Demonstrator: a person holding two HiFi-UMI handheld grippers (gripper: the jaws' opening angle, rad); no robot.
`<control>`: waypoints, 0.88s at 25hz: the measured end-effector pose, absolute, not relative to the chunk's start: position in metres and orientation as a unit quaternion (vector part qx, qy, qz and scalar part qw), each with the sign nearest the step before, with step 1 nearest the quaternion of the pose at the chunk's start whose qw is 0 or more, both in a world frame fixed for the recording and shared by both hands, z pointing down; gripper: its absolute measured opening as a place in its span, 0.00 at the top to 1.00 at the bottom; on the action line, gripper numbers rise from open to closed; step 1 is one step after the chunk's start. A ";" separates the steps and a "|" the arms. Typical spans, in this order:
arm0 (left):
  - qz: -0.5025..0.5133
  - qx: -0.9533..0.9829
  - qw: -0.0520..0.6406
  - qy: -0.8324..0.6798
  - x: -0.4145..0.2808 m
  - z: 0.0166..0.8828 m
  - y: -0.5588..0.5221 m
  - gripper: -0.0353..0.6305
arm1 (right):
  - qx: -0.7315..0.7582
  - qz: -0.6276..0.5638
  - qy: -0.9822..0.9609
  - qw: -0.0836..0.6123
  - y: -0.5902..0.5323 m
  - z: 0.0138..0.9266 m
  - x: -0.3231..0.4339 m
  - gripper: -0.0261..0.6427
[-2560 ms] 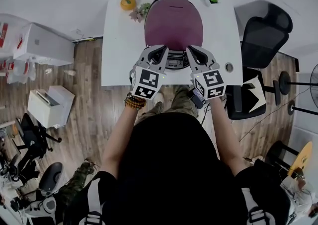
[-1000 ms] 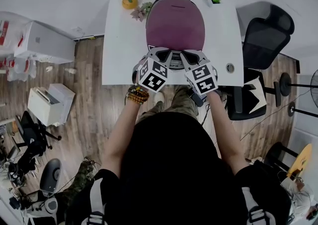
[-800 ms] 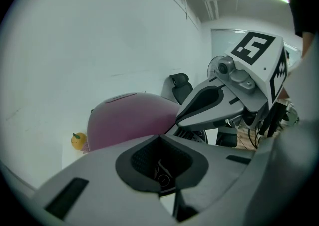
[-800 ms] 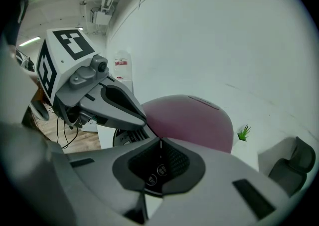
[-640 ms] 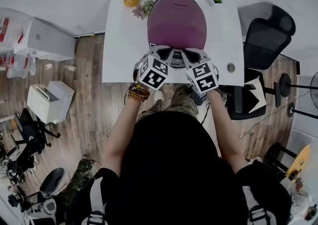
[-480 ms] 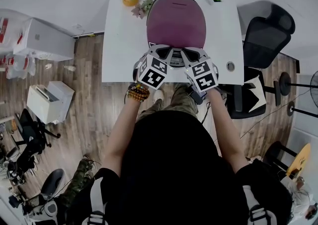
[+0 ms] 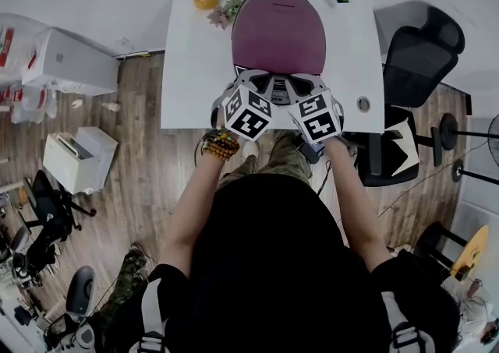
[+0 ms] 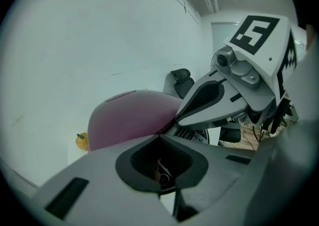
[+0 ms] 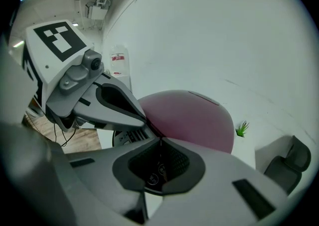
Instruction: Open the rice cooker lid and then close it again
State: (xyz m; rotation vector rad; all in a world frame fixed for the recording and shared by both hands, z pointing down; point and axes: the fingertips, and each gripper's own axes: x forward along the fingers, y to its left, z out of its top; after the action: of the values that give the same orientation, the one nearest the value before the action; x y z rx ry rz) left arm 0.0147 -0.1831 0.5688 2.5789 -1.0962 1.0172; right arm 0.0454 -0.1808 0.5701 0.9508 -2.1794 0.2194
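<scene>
The rice cooker [image 7: 278,28] stands at the upper centre of the head view on the white table [image 7: 191,71], its purple lid [image 8: 134,115] down. The left gripper [image 7: 263,81] and right gripper [image 7: 295,82] meet at its near front edge. Both have their jaws pressed together with nothing between them.

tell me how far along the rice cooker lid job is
Done: nothing visible; the maroon rice cooker lid lies shut. In hand: left gripper and right gripper, both shut and empty, tips close together at the front panel below the lid. Left: opening, then closing, unless that already happened, which these views can't show.
</scene>
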 end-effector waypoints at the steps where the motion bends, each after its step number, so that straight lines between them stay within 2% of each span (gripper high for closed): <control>1: 0.344 0.861 0.081 -0.366 0.015 0.570 -0.182 0.91 | 0.370 0.082 -0.848 0.371 -0.181 0.571 0.045 0.92; 9: 0.327 0.864 0.108 -0.366 0.013 0.571 -0.184 0.91 | 0.380 0.083 -0.842 0.373 -0.181 0.573 0.044 0.92; 22: 0.315 0.866 0.116 -0.370 0.012 0.570 -0.185 0.91 | 0.388 0.095 -0.840 0.367 -0.180 0.572 0.044 0.92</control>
State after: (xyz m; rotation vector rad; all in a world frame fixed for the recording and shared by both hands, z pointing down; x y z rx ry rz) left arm 0.0118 -0.1846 0.5702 2.5373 -1.0838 0.9237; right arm 0.0441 -0.1803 0.5721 0.9960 -2.1579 0.2446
